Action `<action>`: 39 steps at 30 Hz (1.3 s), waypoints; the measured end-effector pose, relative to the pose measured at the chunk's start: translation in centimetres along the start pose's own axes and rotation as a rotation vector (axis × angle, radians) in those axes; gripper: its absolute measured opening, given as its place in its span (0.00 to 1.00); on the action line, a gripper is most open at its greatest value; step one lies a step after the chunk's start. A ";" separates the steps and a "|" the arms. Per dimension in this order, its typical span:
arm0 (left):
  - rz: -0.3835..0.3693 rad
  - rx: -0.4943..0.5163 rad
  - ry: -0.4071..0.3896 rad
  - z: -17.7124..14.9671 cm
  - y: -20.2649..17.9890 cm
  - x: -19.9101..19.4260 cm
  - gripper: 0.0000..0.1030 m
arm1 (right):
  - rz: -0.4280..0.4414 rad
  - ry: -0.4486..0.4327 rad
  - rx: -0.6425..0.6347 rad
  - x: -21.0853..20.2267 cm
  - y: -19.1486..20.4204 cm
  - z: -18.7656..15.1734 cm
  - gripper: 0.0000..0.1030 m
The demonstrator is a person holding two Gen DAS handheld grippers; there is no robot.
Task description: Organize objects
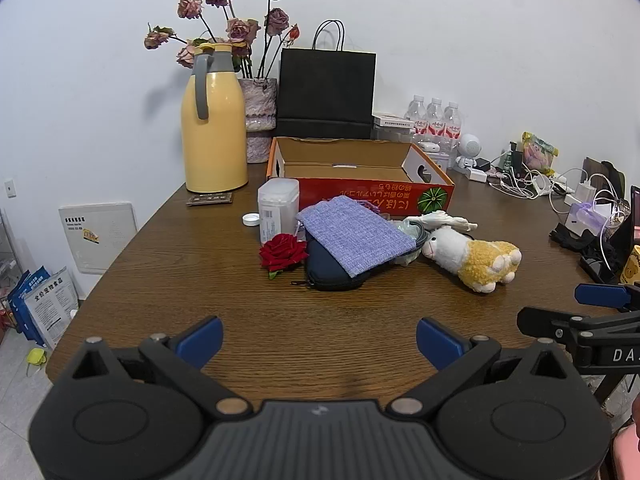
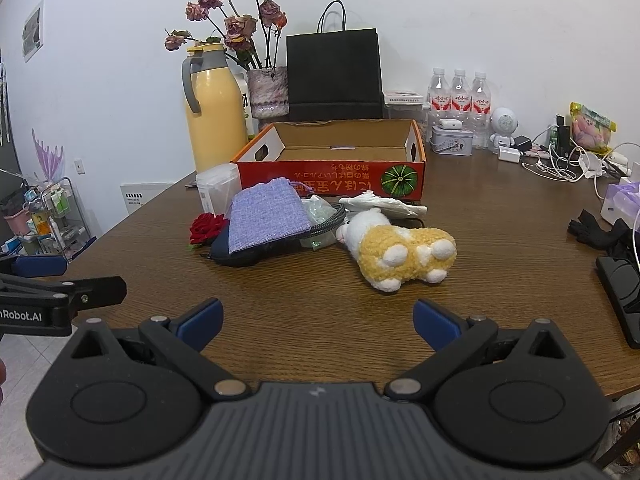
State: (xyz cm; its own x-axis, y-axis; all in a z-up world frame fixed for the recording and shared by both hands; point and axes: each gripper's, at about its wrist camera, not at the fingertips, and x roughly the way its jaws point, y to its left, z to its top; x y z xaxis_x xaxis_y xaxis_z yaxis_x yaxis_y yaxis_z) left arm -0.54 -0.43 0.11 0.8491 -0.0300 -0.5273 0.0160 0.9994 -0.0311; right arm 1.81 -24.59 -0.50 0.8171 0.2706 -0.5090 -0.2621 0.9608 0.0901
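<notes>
Both tools sit right at the near edge of the wooden counter [image 1: 160, 264], tipped a bit downward and aimed at the pile. The left tool [image 1: 319, 342] has its blue pads spread as wide as they go, with only bare wood between them. Same deal with the right tool [image 2: 318, 322]: gaping, gripping nothing. They hang side by side, and each one pokes into the other's view. The left one's side reads "nRobot.AI", the right one's "DA", both cut off.

Mid-counter is the clutter: a red fabric rose [image 1: 283, 255], a dark blue zip pouch [image 1: 332, 272] with a lavender cloth bag [image 1: 354, 236] lying on top, and a white-and-yellow plush sheep [image 2: 400, 250] on its side toward the right. A clear plastic container [image 1: 277, 210] stands just behind the rose, with a white cap [image 1: 251, 219] beside it.

Behind that, an open, empty cardboard box [image 2: 332, 174], red front with a green pumpkin picture and upside-down Asian lettering I can't read.

Along the far edge: yellow thermos jug [image 1: 214, 128], vase of dried roses [image 1: 261, 120], black paper bag [image 1: 326, 92], three water bottles [image 2: 460, 100] with red labels. Cables and chargers [image 2: 568, 160] pile up at the far right corner.
</notes>
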 end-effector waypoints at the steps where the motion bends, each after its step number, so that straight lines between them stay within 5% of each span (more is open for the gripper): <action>1: -0.001 0.000 0.000 0.0 0.0 0.0 1.00 | 0.000 0.000 0.000 0.0 0.0 0.0 1.00; 39: -0.004 0.001 -0.003 0.0 -0.7 -0.3 1.00 | 0.000 0.001 0.000 0.1 0.0 -0.1 1.00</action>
State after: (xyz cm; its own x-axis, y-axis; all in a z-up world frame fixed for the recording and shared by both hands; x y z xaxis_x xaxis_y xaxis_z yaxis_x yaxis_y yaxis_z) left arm -0.83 -1.09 0.34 0.8507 -0.0338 -0.5245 0.0200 0.9993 -0.0319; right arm 1.83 -24.55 -0.60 0.8165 0.2708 -0.5099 -0.2625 0.9607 0.0899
